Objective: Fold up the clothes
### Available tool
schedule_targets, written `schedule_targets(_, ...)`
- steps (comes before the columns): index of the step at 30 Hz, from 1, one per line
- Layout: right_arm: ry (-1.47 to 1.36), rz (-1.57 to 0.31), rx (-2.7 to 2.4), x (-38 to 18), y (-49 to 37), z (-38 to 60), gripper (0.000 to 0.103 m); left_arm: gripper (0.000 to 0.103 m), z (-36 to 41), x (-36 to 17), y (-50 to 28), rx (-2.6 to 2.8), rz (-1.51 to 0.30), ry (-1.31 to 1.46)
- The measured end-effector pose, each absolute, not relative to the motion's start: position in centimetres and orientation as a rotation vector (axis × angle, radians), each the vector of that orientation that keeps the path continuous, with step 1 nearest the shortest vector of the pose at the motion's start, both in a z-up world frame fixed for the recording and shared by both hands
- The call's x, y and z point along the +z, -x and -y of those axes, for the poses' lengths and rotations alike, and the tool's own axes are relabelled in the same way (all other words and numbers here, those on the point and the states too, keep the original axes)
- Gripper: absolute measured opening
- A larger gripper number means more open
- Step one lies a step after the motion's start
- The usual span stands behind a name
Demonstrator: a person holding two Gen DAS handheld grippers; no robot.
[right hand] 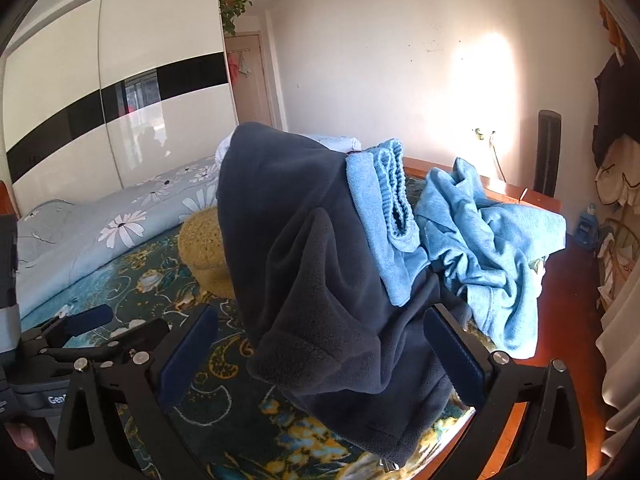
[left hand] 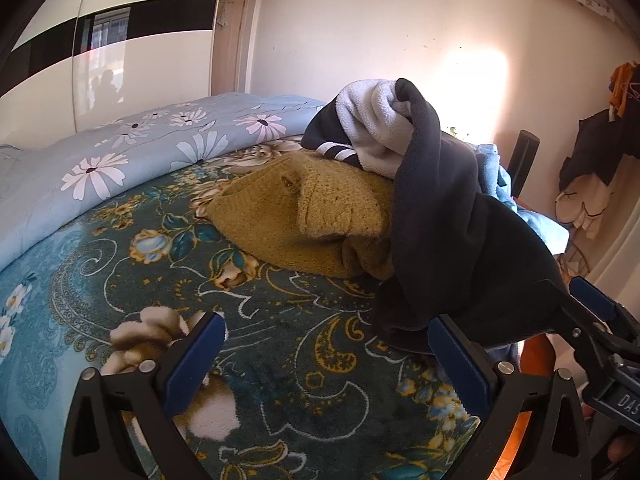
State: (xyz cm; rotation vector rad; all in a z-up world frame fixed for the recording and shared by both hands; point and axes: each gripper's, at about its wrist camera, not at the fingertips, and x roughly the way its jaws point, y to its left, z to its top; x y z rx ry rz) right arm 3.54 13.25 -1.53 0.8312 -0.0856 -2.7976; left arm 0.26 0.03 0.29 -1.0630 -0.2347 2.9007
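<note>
Right, the bed [left hand: 120,240] fills the view under both grippers, a teal floral blanket [left hand: 280,340] spread across it, and a pale blue daisy-print quilt [left hand: 100,152] bunched along the far left of the left gripper [left hand: 326,356]. That left gripper hovers with its fingers wide apart, nothing between them but blanket.

Biggest garment in play: the dark navy fleece [right hand: 320,280], heaped up directly ahead of the right gripper [right hand: 320,356]. Its lower folds hang down between the right gripper's spread fingers, which stand apart and are not pinching it. From the left gripper the same fleece sits ahead and to the right, its edge just touching the right-hand finger, with a white fleecy lining [left hand: 376,128] showing at the top.

Beyond the fleece, to the right of the right gripper, a crumpled light blue garment [right hand: 492,248] lies in a heap, and a second light blue piece with a ribbed waistband [right hand: 388,208] rests against the fleece's far side. Straight ahead of the left gripper, a mustard knit sweater [left hand: 304,216] lies bunched, partly tucked under the fleece.

Smaller still: the left gripper's body pokes into the right wrist view, low on the left.
</note>
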Motion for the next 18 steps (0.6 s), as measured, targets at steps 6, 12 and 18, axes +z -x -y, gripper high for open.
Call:
schedule_targets(6, -0.712, 0.195, -2.801, -0.7, -4.1, -13.7, 0.103, 0.103, -0.1, 1.2, -1.1, 2.949, 0.234, 0.987)
schedule_targets(12, -0.627, 0.252, -2.802, 0.9, -5.8, -14.6, 0.103, 0.103, -0.4, 1.9, -1.7, 2.98, 0.222, 0.937)
schedule_targets(18, -0.649, 0.246, -2.804, 1.7, -6.0, -14.8, 0.103, 0.103, -1.0, 1.9, -1.8, 2.979, 0.186, 0.946)
